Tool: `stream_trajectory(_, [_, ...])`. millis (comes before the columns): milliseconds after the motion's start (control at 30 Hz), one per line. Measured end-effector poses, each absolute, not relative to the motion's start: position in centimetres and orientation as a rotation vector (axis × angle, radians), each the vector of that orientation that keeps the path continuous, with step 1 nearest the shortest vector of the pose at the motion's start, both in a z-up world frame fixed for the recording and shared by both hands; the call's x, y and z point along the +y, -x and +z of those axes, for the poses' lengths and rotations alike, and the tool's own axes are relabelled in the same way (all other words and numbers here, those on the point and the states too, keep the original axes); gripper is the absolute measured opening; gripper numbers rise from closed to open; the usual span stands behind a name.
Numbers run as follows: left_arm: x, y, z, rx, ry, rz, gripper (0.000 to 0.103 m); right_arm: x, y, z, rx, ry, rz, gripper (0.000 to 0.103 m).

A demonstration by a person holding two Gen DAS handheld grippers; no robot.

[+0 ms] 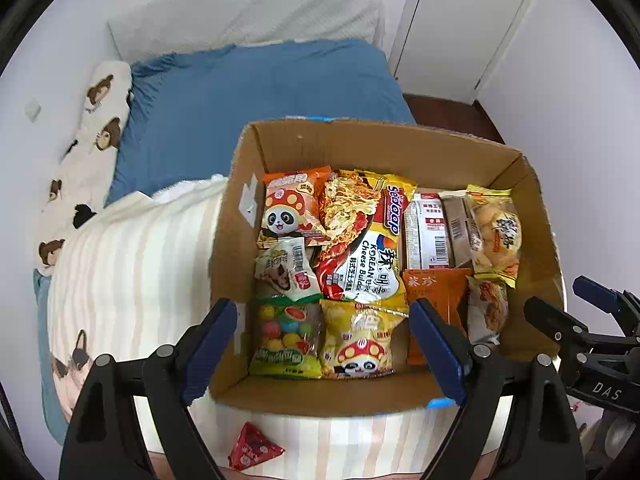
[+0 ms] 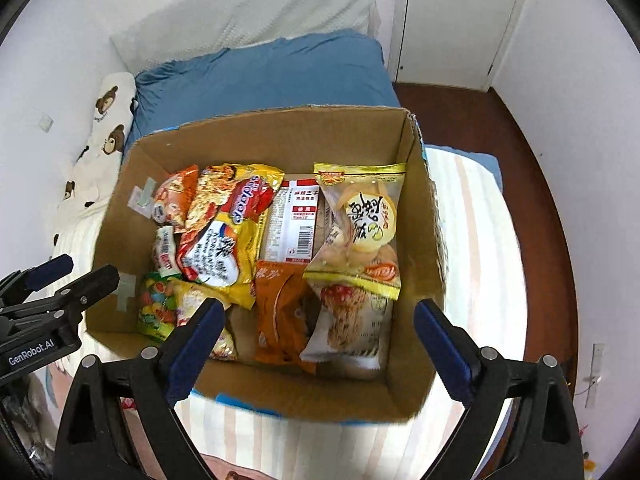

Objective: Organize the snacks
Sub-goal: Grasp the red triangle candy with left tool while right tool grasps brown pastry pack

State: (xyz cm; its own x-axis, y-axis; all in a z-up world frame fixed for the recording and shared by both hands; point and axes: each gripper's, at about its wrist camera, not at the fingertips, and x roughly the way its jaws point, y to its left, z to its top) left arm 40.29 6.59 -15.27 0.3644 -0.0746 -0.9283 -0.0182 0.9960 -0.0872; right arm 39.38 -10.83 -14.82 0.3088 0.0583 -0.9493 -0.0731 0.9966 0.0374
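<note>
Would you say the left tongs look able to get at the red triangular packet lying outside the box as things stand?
Probably yes. The red packet lies alone on the striped blanket, outside the box and just below the open, empty left tongs. Nothing covers it; the tongs would need to dip towards the near side.

Bright, even daylight fills both our views, with soft shadows.

We see strong fisheye bending and black corners at every edge. The wall (image 1: 60,40) at upper left glares pale white. The striped blanket (image 2: 480,280) washes out at right of the right-wrist view, and wrappers in the box (image 1: 536,208) shine faintly.
</note>
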Motion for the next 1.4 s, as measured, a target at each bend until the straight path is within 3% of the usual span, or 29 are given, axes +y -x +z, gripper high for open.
stream_trajectory(400, [5.6,-34.4,-11.0,1.069,0.058,-0.032,0.088,-10.2,-33.1,-10.1,1.117,-0.017,0.097,0.098])
stream_trajectory(833, [5.7,-28.7,-9.4,1.016,0.088,-0.042,0.088,-10.5,-27.3,-8.4,1.094,-0.089,0.152,0.098])
stream_trajectory(967, [7.0,-24.0,-11.5,1.021,0.066,0.003,0.088,-10.0,-23.2,-11.7,1.195,-0.143,0.218,0.098])
stream_trajectory(1133, [9.6,-19.2,-17.7,1.181,0.09,0.06,0.088,-8.8,-18.5,-19.4,1.387,-0.198,0.27,0.098])
stream_trajectory(1400, [13.2,-14.0,-27.3,1.404,0.101,0.165,0.088,-2.4,-14.2,-27.9,1.505,0.396,0.424,0.098])
